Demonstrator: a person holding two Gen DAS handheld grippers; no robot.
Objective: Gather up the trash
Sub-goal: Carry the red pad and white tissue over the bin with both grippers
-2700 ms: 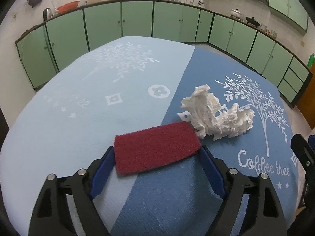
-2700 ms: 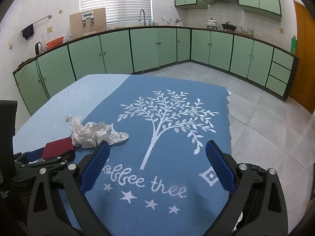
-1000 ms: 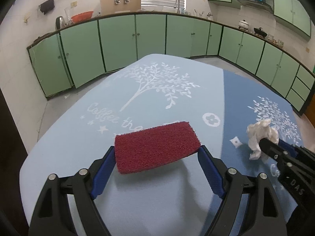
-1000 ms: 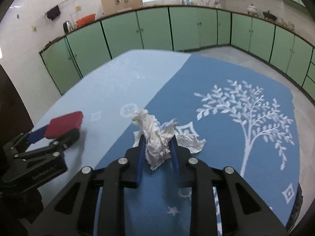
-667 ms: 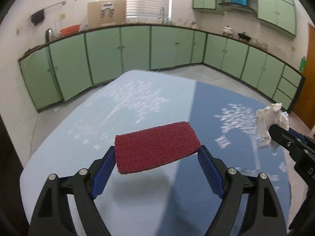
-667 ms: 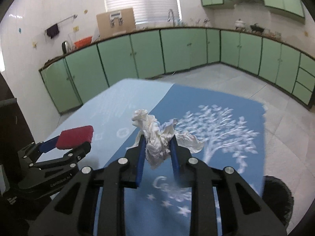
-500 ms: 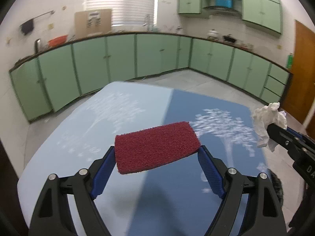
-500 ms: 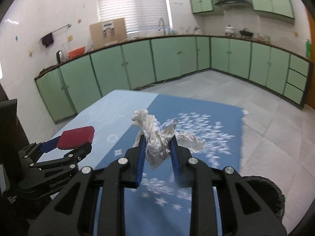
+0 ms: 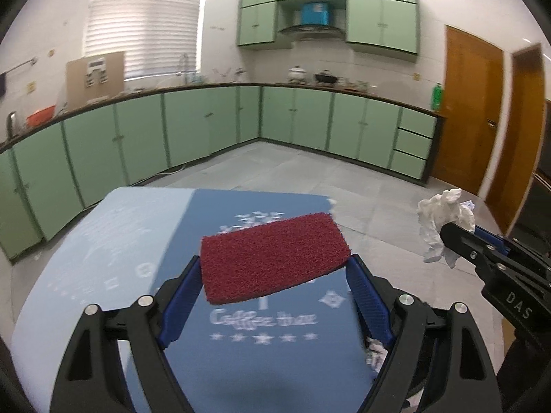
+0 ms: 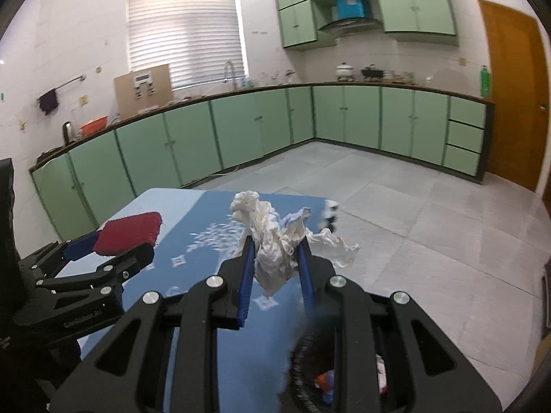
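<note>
Green kitchen cabinets (image 10: 241,130) ring a table with a blue cloth (image 9: 261,351).
Left gripper (image 9: 275,272) holds a red pad (image 9: 272,258) clamped between its wide-set jaws, above the cloth. Right gripper (image 10: 275,258) has its jaws clamped on a crumpled white tissue (image 10: 275,241), held in the air over the table's edge; below it a dark bin (image 10: 310,371) shows some scraps inside.

The scouring pad (image 9: 273,257) hangs above the table (image 9: 103,241) — crumpled tissue (image 9: 444,222) to its right.
</note>
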